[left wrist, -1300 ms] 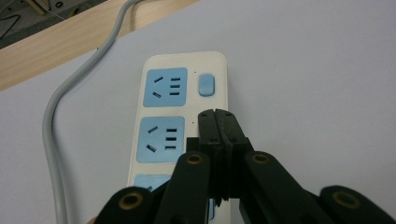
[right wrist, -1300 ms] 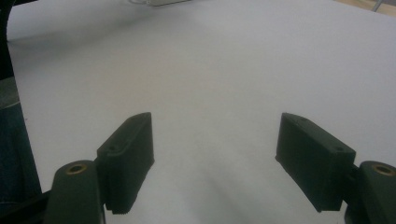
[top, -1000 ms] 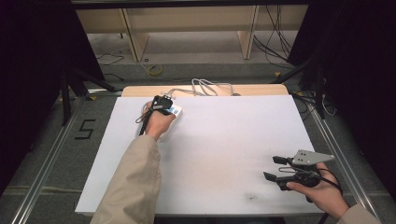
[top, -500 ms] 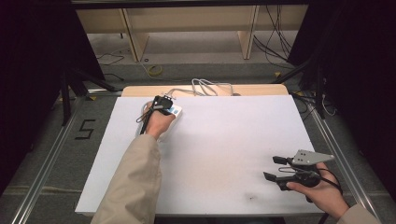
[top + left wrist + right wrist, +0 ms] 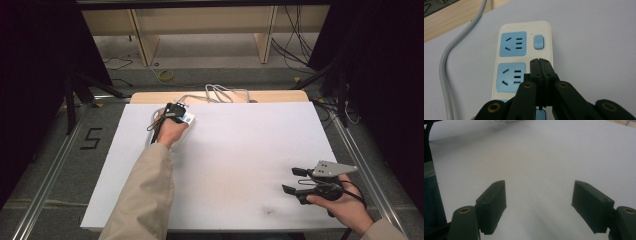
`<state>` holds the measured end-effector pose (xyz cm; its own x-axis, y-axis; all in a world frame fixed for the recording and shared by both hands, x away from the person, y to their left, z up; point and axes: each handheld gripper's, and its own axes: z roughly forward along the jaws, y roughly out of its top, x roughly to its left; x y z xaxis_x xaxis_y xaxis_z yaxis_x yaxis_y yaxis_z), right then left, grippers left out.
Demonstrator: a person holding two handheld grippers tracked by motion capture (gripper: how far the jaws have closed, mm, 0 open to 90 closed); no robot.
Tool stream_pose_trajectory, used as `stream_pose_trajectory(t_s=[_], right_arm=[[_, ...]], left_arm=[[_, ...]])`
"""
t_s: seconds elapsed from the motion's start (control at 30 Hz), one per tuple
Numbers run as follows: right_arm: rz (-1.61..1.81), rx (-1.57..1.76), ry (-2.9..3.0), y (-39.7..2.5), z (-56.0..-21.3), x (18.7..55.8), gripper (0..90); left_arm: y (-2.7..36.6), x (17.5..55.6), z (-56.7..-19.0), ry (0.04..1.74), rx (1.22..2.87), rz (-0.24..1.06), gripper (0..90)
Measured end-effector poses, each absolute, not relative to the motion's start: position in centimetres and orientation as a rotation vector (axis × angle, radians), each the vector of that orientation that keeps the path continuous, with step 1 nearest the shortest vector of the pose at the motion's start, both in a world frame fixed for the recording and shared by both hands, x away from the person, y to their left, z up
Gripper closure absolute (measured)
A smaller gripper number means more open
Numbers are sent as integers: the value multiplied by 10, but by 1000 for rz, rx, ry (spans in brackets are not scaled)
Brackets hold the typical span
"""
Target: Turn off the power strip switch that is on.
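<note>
Near the far edge of the tabletop [image 5: 240, 150], the left gripper [image 5: 540, 65] holds its jaws pressed together over a white power strip [image 5: 524, 57], whose near end they hide. Its grey cable [image 5: 446, 57] runs off past the far edge. The right gripper [image 5: 295, 181], jaws wide and empty, sits by the near right corner.

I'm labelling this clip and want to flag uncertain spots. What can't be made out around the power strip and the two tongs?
- Left gripper view: the left tongs, shut, cover the near part of the power strip; whether they touch it is unclear.
- Same view: the grey cable runs off the edges.
- High view: the hand hides most of the strip; its sockets are too small.
- Right gripper view: the open right tongs face bare white table; the far top edge is blurred.
</note>
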<state>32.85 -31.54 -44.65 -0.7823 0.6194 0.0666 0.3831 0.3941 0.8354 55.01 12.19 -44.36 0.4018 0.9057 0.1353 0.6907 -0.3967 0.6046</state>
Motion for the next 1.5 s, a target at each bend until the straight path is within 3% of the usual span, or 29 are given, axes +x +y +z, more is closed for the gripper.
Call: stream_pose_trajectory(t_s=[1.5], right_arm=[[1330, 867, 2408, -314, -447, 328, 278]], left_arm=[[122, 556, -449, 1387, 2228, 609, 900]])
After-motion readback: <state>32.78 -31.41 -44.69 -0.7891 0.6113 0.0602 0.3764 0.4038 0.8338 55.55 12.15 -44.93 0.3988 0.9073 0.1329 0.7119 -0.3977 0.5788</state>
